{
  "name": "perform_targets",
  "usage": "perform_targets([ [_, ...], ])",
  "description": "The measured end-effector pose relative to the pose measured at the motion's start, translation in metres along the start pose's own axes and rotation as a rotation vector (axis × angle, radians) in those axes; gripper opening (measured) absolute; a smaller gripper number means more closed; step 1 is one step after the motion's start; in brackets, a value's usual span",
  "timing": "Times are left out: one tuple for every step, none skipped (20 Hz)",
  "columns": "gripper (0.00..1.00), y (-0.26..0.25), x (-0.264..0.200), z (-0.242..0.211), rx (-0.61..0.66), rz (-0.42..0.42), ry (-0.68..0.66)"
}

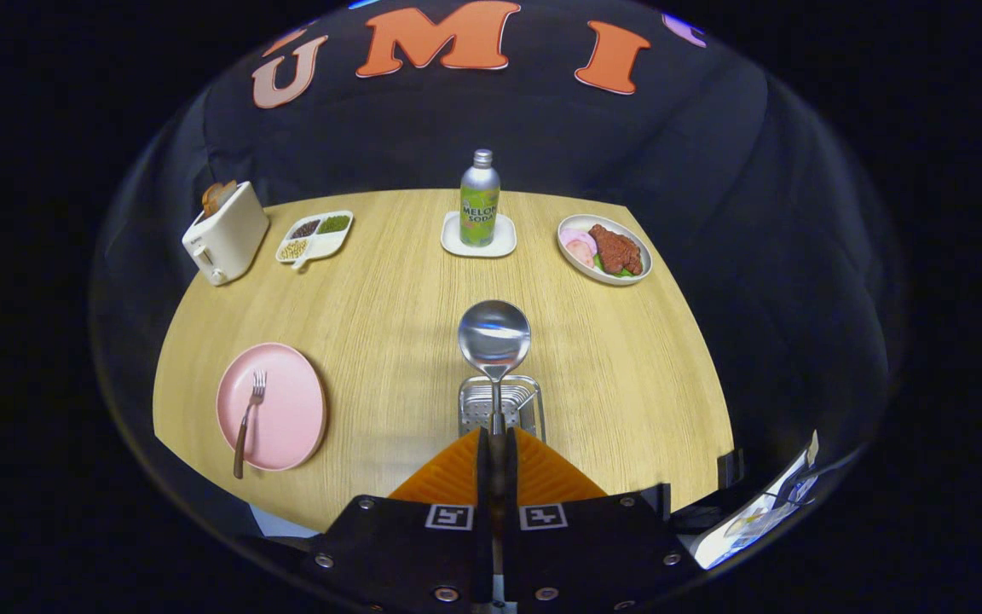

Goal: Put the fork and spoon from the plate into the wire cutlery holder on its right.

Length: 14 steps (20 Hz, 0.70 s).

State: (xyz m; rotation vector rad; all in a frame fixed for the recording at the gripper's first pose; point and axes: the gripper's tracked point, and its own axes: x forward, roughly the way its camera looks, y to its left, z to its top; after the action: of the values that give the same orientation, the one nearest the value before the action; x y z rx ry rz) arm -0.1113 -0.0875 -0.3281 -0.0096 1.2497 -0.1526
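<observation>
While held: gripper (497,443) fingers pressed together, pinching the thin handle of the shiny round-bowled metal spoon (494,337), bowl pointing away.
Holder: silver wire cutlery holder (499,403) just ahead of the fingers, under the spoon.
Fork: steel-tined, brown-handled fork (247,419) lying on the round pink plate (286,401), well to the holder's left.
Step tip: likely lower the spoon into the basket, centre it between the wires, then release.
Surfaces: pale wood-grain table (389,298), matte; spoon mirror-smooth, may slip.
</observation>
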Motion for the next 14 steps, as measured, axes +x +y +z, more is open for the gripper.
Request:
perform_targets([
  [0.05, -0.005, 0.002, -0.003, -0.007, 0.004, 0.023],
  [0.05, -0.008, 0.005, -0.006, -0.01, 0.005, 0.045],
  [0.05, -0.012, 0.007, -0.01, -0.02, 0.007, 0.069],
  [0.06, -0.015, 0.009, -0.013, -0.031, 0.009, 0.088],
  [0.06, -0.016, 0.011, -0.014, -0.045, 0.015, 0.104],
  [0.06, -0.016, 0.013, -0.015, -0.056, 0.024, 0.121],
  [0.06, -0.017, 0.013, -0.019, -0.072, 0.034, 0.139],
  [0.06, -0.016, 0.014, -0.021, -0.088, 0.043, 0.157],
  [0.06, -0.017, 0.015, -0.025, -0.103, 0.053, 0.176],
  [0.06, -0.017, 0.015, -0.027, -0.11, 0.059, 0.192],
  [0.06, -0.017, 0.017, -0.03, -0.122, 0.063, 0.212],
  [0.06, -0.018, 0.018, -0.033, -0.134, 0.067, 0.226],
  [0.06, -0.018, 0.019, -0.035, -0.145, 0.071, 0.24],
  [0.06, -0.018, 0.02, -0.038, -0.155, 0.074, 0.255],
])
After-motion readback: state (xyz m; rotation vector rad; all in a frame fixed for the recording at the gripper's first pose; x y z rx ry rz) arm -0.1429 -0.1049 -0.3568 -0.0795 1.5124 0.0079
